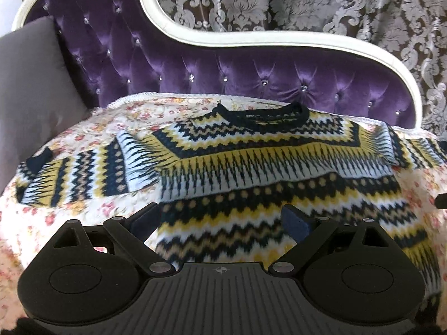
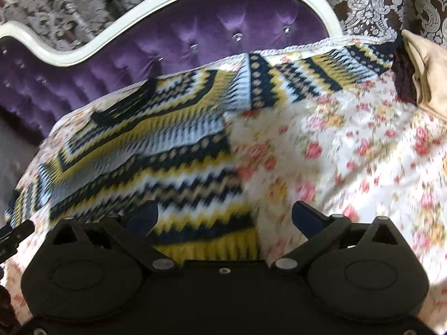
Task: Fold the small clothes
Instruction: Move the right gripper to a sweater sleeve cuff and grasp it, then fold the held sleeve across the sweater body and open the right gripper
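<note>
Sweater spread flat on floral bedspread, collar toward purple headboard | my left gripper and right gripper both spread wide, empty, over hem | soft, floppy knit; I'd pinch hem corners.

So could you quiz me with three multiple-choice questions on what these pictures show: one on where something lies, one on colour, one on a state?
1. Where does the sweater lie?
A. on the floral cover
B. on the floor
C. on a hanger

2. What colour is the tufted sofa back?
A. green
B. purple
C. red

3. How is the sweater now?
A. rolled up
B. folded in half
C. spread flat, sleeves out

Answers:
1 A: flowered fabric shows all round it.
2 B: purple buttoned velvet in a white frame.
3 C: both sleeves stretch sideways; the jaws of the left gripper and right gripper stand open.
</note>
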Action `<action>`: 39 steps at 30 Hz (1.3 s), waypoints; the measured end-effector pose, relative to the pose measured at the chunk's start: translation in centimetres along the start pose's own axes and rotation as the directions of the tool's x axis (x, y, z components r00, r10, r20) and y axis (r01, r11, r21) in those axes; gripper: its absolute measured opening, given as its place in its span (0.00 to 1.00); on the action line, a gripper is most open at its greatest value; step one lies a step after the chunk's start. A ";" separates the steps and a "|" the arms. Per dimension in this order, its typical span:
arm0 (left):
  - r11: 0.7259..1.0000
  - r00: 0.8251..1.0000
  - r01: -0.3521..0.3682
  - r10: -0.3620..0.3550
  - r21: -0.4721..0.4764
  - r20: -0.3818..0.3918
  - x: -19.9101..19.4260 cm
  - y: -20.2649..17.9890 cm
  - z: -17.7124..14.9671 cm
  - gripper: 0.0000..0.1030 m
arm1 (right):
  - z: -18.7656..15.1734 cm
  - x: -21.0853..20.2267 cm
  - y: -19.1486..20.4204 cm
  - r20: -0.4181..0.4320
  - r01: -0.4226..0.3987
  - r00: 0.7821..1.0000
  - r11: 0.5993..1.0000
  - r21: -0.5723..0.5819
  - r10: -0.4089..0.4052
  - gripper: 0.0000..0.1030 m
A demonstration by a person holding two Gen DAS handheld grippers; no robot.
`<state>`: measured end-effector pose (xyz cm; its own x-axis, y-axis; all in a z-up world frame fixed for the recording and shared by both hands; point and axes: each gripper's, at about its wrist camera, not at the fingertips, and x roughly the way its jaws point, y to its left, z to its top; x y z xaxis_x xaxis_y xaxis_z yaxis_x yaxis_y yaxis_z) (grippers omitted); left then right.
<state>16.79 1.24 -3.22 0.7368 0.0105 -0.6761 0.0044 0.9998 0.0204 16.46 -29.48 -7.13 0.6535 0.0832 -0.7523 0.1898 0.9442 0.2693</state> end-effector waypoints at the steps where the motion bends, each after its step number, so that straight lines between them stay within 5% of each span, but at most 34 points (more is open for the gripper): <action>1: 1.000 1.000 0.001 -0.001 -0.005 0.001 0.8 0.0 0.3 0.91 | 0.5 0.5 -0.3 0.008 0.009 1.000 1.000 0.003 -0.009 0.99; 10: 1.000 0.999 -0.014 0.015 0.008 -0.029 7.4 0.3 2.2 0.91 | 4.8 4.4 -5.6 0.129 0.104 0.986 0.994 0.034 -0.107 0.99; 18: 0.999 0.993 -0.034 0.034 0.001 -0.111 12.8 0.6 2.7 0.91 | 8.9 6.4 -14.4 0.227 0.170 0.949 0.961 0.219 -0.220 0.99; 27: 1.000 0.994 -0.014 0.015 0.012 -0.111 13.8 0.8 2.0 0.94 | 12.8 11.1 -19.9 0.204 0.186 0.937 0.899 0.397 -0.284 0.95; 28: 1.000 0.993 -0.007 0.009 0.016 -0.116 14.0 0.8 2.2 0.94 | 13.0 11.3 -20.0 0.228 0.185 0.929 0.899 0.396 -0.292 0.93; 30: 1.000 0.992 0.009 -0.007 0.013 -0.129 14.1 1.0 2.5 0.94 | 13.6 11.7 -20.1 0.234 0.206 0.922 0.900 0.384 -0.310 0.70; 31: 1.000 0.991 0.015 -0.014 0.009 -0.133 14.3 1.1 2.6 0.94 | 13.9 11.9 -20.1 0.238 0.210 0.920 0.904 0.374 -0.312 0.39; 32: 1.000 0.990 0.020 -0.018 0.011 -0.137 14.3 1.1 2.7 0.94 | 14.3 12.1 -20.3 0.236 0.180 0.931 0.910 0.374 -0.280 0.18; 34: 0.999 0.990 0.027 -0.024 0.019 -0.141 14.2 1.1 2.8 0.93 | 14.8 12.0 -20.5 0.239 0.142 0.938 0.907 0.398 -0.251 0.16; 39: 0.999 0.991 0.045 -0.045 -0.003 -0.128 13.6 1.7 3.4 0.87 | 16.6 9.4 -15.8 0.315 0.150 0.924 0.963 0.225 -0.218 0.16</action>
<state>29.13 2.99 -9.86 0.6431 -0.0327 -0.7651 0.0358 0.9993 -0.0127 31.70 -48.93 -8.48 0.7933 -0.2294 -0.5639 0.4460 0.8495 0.2819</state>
